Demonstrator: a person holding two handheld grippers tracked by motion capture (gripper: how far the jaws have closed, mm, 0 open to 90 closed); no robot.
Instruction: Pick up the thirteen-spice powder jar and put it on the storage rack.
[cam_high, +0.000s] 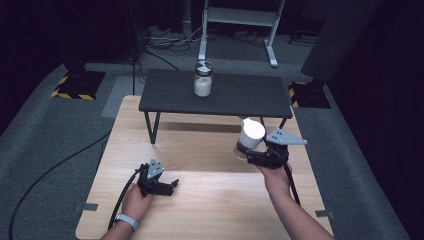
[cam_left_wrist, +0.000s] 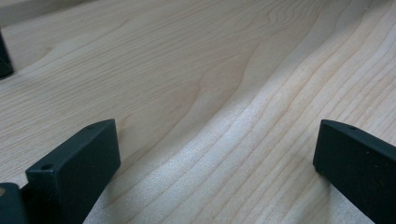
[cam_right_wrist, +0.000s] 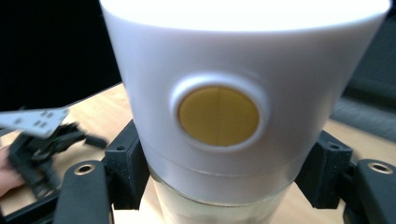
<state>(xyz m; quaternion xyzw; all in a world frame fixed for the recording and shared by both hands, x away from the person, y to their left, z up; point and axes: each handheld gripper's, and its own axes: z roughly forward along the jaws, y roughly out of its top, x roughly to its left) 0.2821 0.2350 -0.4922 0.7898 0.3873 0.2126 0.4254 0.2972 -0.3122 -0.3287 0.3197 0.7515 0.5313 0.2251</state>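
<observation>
Overhead, my right claw grips a white-capped jar above the desk; my left claw rests low. Left gripper view: jaws wide apart over bare wood. Right gripper view: jaws clamp the jar, its yellow disc facing me.

Left tongs gape wide over bare wooden tabletop.

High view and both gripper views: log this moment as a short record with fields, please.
held item: white-topped container with a clear lower part and a yellow round spot on its side
right hand-held gripper: shut on the container, lifted off the wooden table
left hand-held gripper: open, nothing between its jaws, low over the wood
dark bench: carries a glass jar of white powder
</observation>
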